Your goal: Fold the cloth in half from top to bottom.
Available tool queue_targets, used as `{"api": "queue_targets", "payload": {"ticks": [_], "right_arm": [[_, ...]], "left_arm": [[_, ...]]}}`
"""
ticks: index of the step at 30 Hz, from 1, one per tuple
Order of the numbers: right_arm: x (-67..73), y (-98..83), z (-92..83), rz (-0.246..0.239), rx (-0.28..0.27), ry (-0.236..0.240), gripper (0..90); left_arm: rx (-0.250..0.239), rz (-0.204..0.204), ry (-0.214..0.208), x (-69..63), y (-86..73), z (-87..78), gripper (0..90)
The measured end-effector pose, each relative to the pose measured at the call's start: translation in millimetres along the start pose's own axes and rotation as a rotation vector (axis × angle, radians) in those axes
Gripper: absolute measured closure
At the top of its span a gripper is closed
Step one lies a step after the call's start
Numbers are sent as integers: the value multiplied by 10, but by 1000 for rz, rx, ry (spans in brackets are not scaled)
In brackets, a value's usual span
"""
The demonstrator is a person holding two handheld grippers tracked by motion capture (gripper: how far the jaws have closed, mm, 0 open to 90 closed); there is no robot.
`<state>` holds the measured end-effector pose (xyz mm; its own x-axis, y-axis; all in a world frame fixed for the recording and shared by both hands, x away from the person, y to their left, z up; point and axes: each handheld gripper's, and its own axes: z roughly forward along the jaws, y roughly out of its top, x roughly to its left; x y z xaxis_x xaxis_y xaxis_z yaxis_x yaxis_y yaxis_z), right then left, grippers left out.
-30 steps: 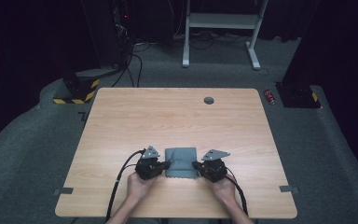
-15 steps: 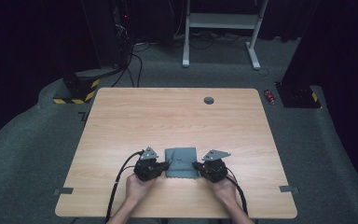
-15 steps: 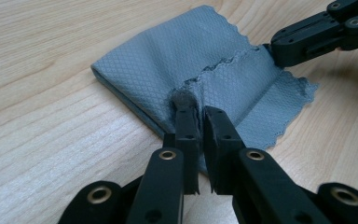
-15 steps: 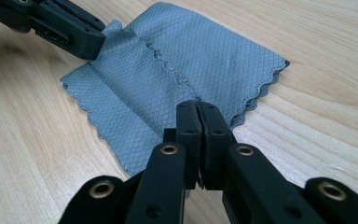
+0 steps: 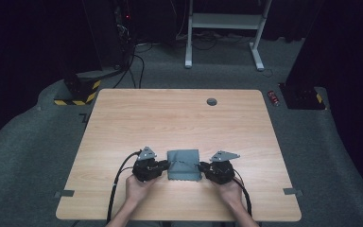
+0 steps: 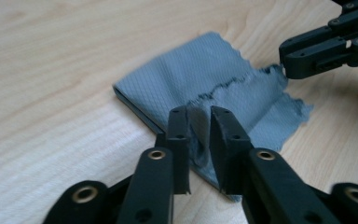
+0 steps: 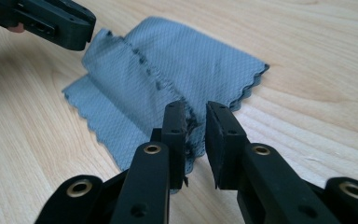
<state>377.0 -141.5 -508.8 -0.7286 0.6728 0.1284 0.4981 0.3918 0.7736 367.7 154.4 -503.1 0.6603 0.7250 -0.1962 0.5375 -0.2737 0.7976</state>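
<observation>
Cloth: grey cloth, folded, lies flat on the near middle of the desk, directly between the two hand-held grippers; its scalloped free edges show in both gripper views.
Left hand-held gripper: left hand-held gripper sits at the cloth's left edge, held by the person's left hand. In the left gripper view its jaws have just been opening; a narrow gap stands between them, with a raised pucker of cloth in the gap that the pads do not press.
Right hand-held gripper: right hand-held gripper sits at the cloth's right edge, in the right hand. In the right gripper view its jaws have also just been opening, slightly apart, a fold of cloth edge against the left jaw and free of the other.
Edges and room: cloth lies near the desk's front edge; the wide far half of the desk is open, with bare wood on both sides beyond the hands.
Desk: light wood grain, rounded corners, a small dark round cap near the far edge.
Room: grey carpet, dark surroundings, white frame legs behind, a yellow-black striped base at far left, a small red can at far right.
</observation>
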Motion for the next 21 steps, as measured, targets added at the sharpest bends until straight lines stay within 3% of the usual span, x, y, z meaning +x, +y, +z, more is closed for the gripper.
{"api": "queue_targets", "payload": {"ticks": [6, 9, 17, 21], "right_arm": [[-26, 72, -34, 15, -20, -16, 778], [-31, 145, 25, 15, -12, -32, 786], [-69, 217, 175, 45, 17, -44, 797], [-68, 213, 238, 48, 42, -38, 796]], "left_arm": [[-10, -4, 49, 25, 127, 16, 703], [-4, -23, 52, 72, 201, 80, 687], [50, -62, 44, 140, 268, 266, 669], [95, -48, 48, 127, 239, 315, 655]]}}
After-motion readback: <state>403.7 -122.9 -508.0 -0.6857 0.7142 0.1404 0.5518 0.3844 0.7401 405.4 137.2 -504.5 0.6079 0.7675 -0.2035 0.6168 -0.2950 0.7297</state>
